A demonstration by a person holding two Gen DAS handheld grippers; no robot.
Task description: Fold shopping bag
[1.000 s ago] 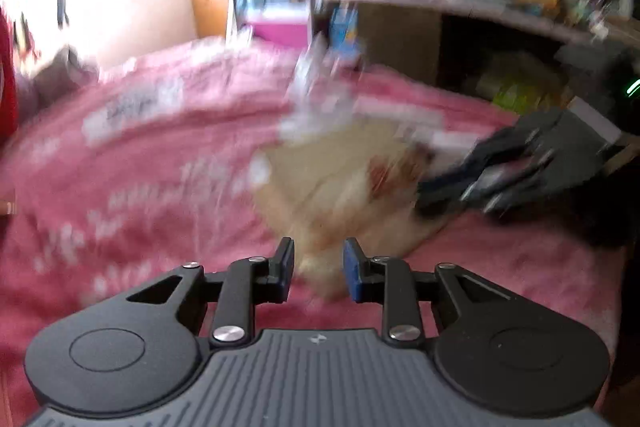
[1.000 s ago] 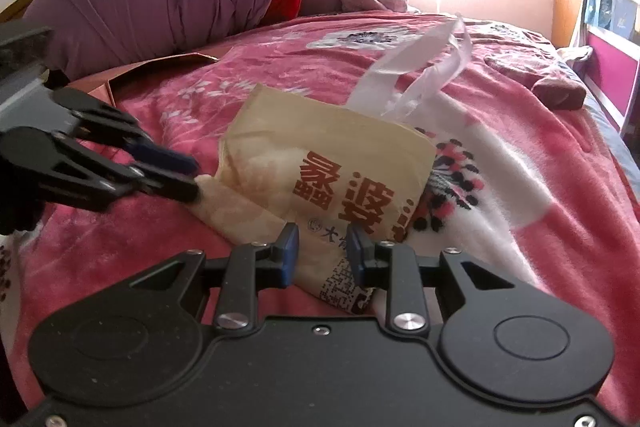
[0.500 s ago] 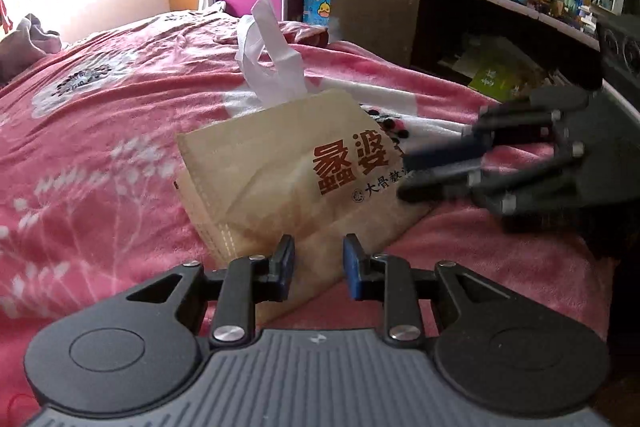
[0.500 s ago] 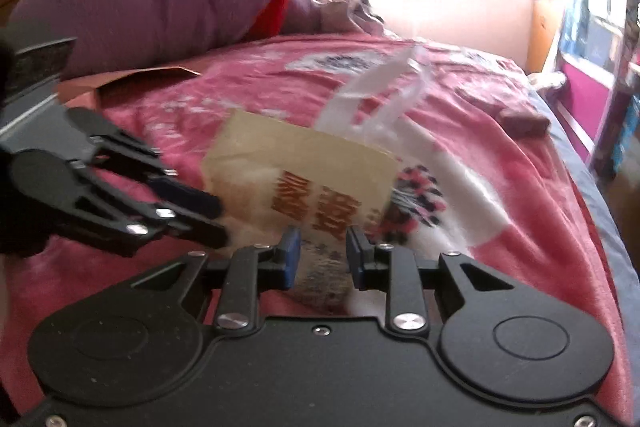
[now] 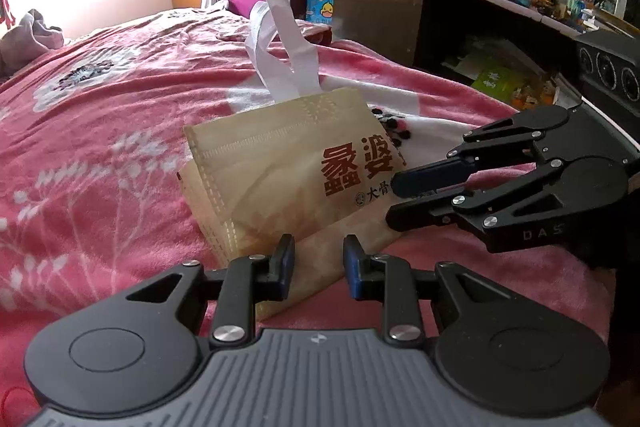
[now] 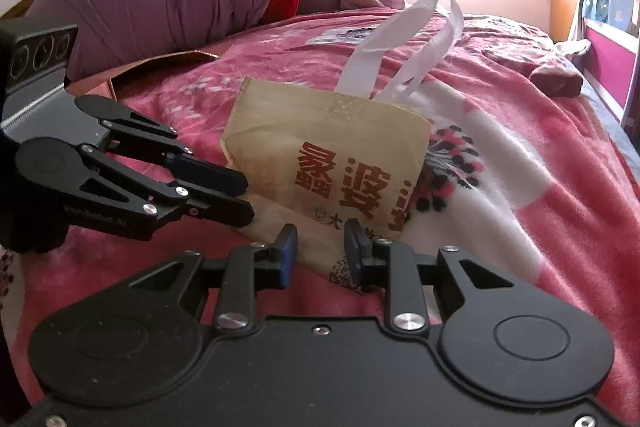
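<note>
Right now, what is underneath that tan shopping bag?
The tan shopping bag lies on a pink flowered blanket. Whatever sits directly beneath or inside it is covered.

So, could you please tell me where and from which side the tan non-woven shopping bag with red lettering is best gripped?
Probably the tan non-woven shopping bag is best pinched at its two near bottom corners, coming in low from the near side. There the fabric lies thin and flat on the pink floral blanket, with each open gripper, left gripper and right gripper, already straddling an edge; the white handles stand up floppy at the far end.
</note>
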